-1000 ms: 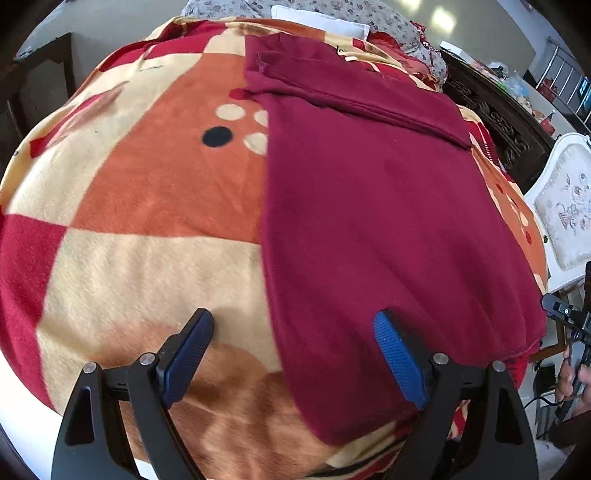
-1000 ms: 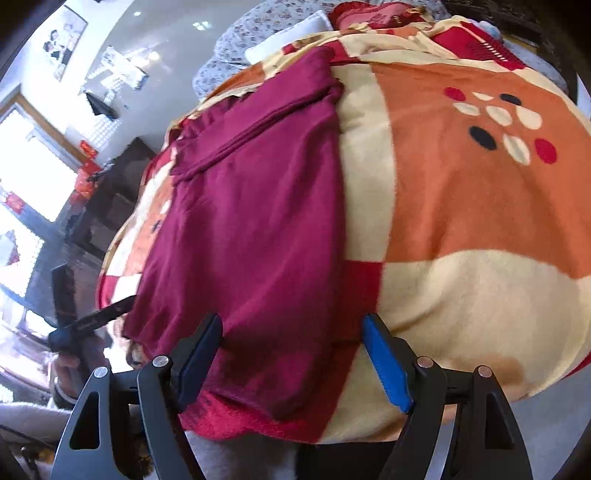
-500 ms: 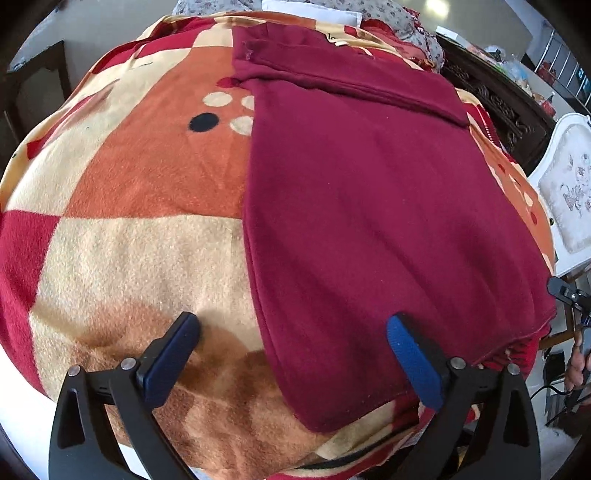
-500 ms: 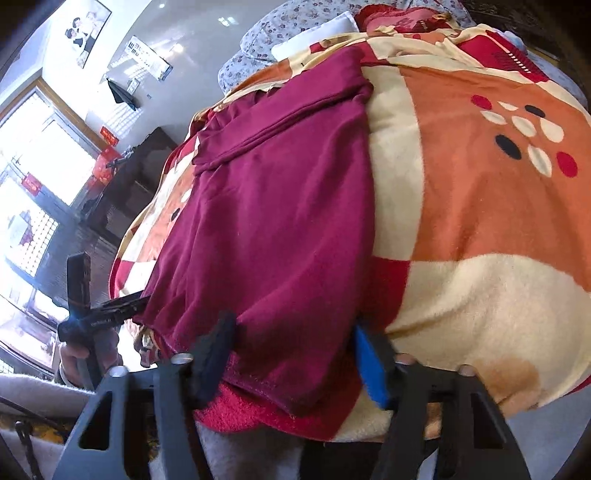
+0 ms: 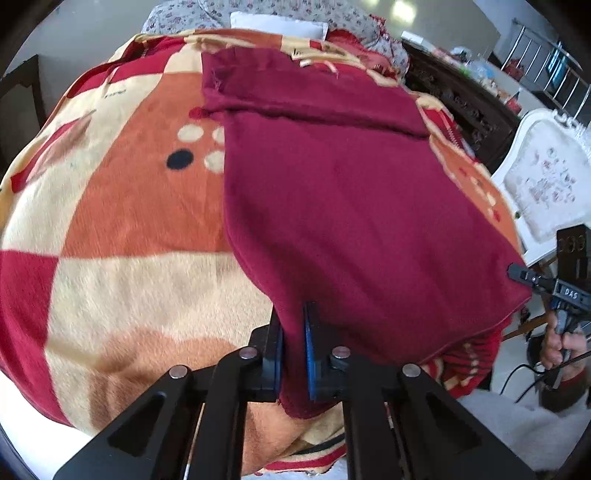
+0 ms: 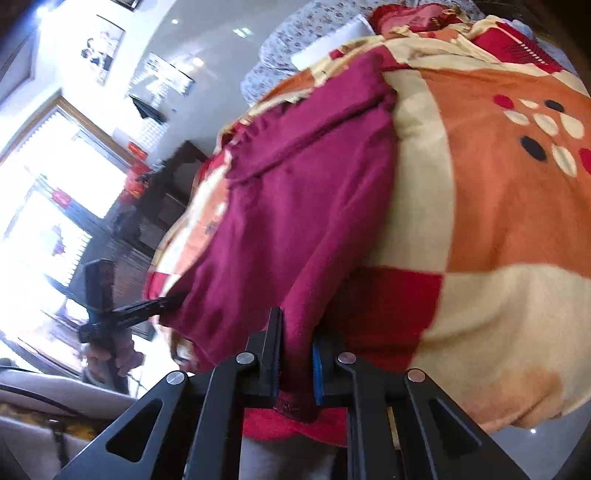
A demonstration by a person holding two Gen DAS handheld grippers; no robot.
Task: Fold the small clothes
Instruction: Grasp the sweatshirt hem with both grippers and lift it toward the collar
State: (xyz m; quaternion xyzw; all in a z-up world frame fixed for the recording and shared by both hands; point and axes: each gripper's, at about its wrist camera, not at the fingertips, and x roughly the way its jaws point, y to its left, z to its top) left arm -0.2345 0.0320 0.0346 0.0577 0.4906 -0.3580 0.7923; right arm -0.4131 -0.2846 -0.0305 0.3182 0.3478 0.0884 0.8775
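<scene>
A maroon garment (image 5: pixel 351 206) lies flat on a patterned orange, cream and red blanket (image 5: pixel 122 229), with a folded band across its far end. My left gripper (image 5: pixel 293 332) is shut on the garment's near left corner. In the right wrist view the same garment (image 6: pixel 295 206) shows, and my right gripper (image 6: pixel 297 354) is shut on its near right corner. The pinched corners are bunched between the pads. Each gripper shows small at the edge of the other's view: the right one (image 5: pixel 517 275), the left one (image 6: pixel 173 297).
The blanket (image 6: pixel 498 221) covers a bed with a floral sheet and white pillow (image 5: pixel 277 26) at the far end. A dark wooden cabinet (image 5: pixel 461 99) and a white upholstered chair (image 5: pixel 543 184) stand beside the bed. Bright windows (image 6: pixel 55 184) lie to the left in the right wrist view.
Both grippers were open over the garment's near edge. Both have since moved in and shut on its near corners, and the cloth there is gathered between the pads.
</scene>
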